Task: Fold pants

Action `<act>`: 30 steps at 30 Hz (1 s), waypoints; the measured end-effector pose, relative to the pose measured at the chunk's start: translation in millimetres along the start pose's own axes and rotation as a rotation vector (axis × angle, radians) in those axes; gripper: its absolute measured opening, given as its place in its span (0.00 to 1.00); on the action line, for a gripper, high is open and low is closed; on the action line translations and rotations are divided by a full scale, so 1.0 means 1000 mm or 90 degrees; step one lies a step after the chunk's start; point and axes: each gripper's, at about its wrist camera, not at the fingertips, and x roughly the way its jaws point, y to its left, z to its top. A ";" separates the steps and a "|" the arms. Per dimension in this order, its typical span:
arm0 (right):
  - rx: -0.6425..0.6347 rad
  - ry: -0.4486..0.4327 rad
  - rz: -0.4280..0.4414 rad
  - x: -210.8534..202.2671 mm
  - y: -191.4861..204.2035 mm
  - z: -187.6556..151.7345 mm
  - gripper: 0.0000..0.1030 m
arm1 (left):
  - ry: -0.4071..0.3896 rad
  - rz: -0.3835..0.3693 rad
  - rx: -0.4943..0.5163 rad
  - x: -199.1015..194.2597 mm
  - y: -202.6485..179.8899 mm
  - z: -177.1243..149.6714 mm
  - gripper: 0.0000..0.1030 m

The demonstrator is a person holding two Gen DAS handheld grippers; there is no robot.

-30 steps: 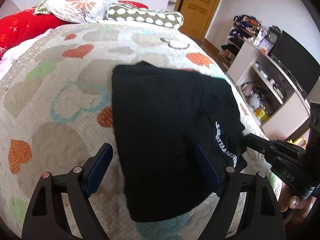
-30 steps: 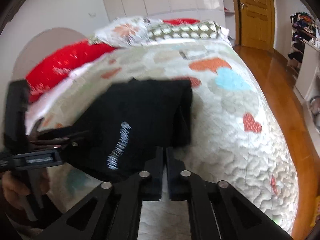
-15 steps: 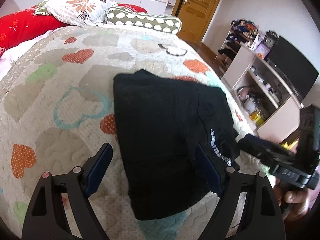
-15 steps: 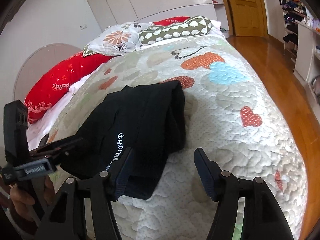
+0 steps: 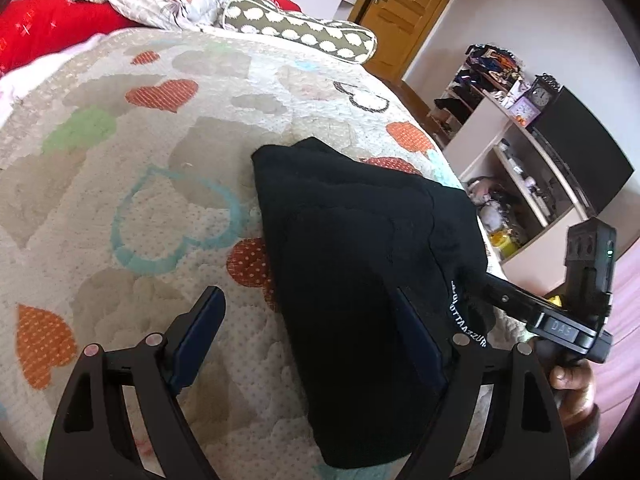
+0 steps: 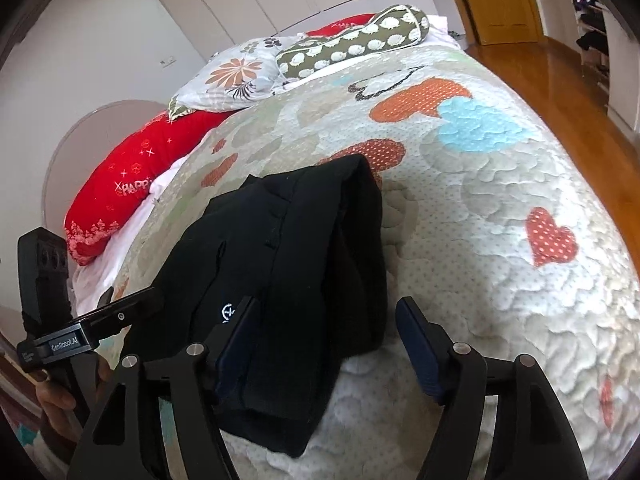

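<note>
Black pants (image 5: 360,264) lie folded near the bed's (image 5: 120,200) edge; right hand-held gripper (image 6: 324,344) has let go, left hand-held gripper (image 5: 308,336) gapes empty too: fold looks finished.

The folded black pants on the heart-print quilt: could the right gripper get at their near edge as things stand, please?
Probably yes. The right gripper is open, holding nothing, right at the near edge of the folded black pants, which lie flat on the heart-print quilt. Nothing lies between them; the left gripper sits off to the side.

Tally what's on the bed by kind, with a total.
Black pants: 1
Red pillow: 1
Floral pillow: 1
Spotted olive bolster: 1
Heart-print quilt: 1
Total: 5
</note>
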 end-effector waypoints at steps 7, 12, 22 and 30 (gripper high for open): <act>-0.001 0.001 0.025 0.010 -0.003 0.005 0.76 | 0.028 -0.042 -0.028 0.017 0.007 0.005 0.86; -0.003 0.006 0.043 0.020 -0.002 0.010 0.79 | 0.032 -0.041 -0.011 0.026 0.000 0.007 0.94; -0.019 0.012 0.086 0.031 0.011 0.013 0.44 | 0.037 -0.056 0.024 0.033 -0.010 0.009 0.82; -0.065 -0.027 0.134 0.011 0.060 0.032 0.34 | -0.004 -0.063 0.052 -0.013 -0.003 0.025 0.42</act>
